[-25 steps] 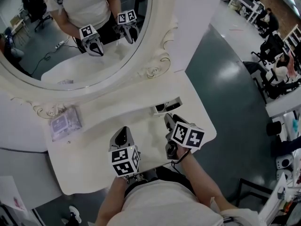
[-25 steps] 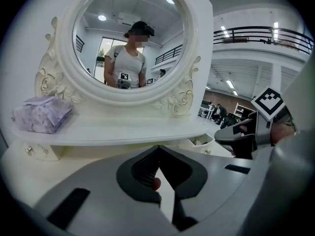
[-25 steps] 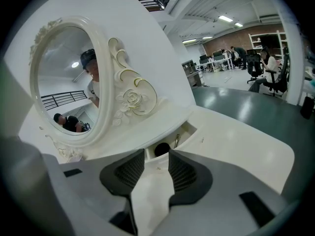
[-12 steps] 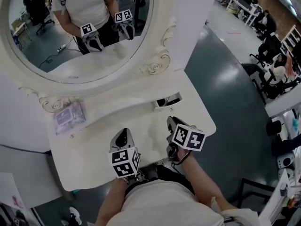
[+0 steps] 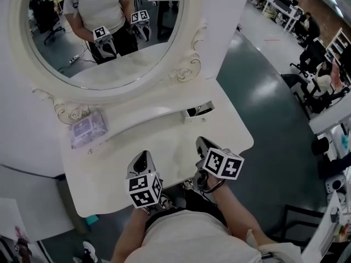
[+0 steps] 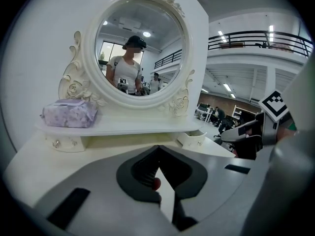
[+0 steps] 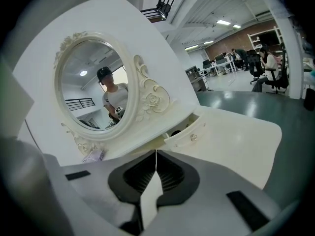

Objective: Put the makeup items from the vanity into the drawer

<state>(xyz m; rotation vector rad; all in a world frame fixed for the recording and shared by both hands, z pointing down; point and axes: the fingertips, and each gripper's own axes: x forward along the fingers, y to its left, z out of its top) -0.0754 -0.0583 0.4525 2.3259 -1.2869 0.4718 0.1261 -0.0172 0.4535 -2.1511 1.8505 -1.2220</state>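
A lilac makeup pouch (image 5: 88,129) lies on the left of the vanity's raised shelf (image 5: 148,109), under the oval mirror; it also shows as the pouch (image 6: 69,113) and the pouch (image 7: 93,155) in the two gripper views. The small right drawer (image 5: 198,112) stands pulled open; it shows as the drawer (image 7: 189,134) ahead of my right gripper. My left gripper (image 5: 142,158) hovers over the tabletop's front, jaws shut at the tips (image 6: 157,147); a small reddish speck sits low between the pads. My right gripper (image 5: 202,143) has just been closing and is shut (image 7: 156,151), with nothing between its jaws.
The white vanity top (image 5: 104,174) ends at a curved front edge close to my body. A big oval mirror (image 5: 104,32) rises behind the shelf. A shut little drawer (image 6: 59,142) sits under the pouch. Grey floor and office desks with people lie to the right (image 5: 307,64).
Both grippers have drawn back from the shelf and the open drawer toward the vanity's front edge. The pouch and the drawer have not moved.
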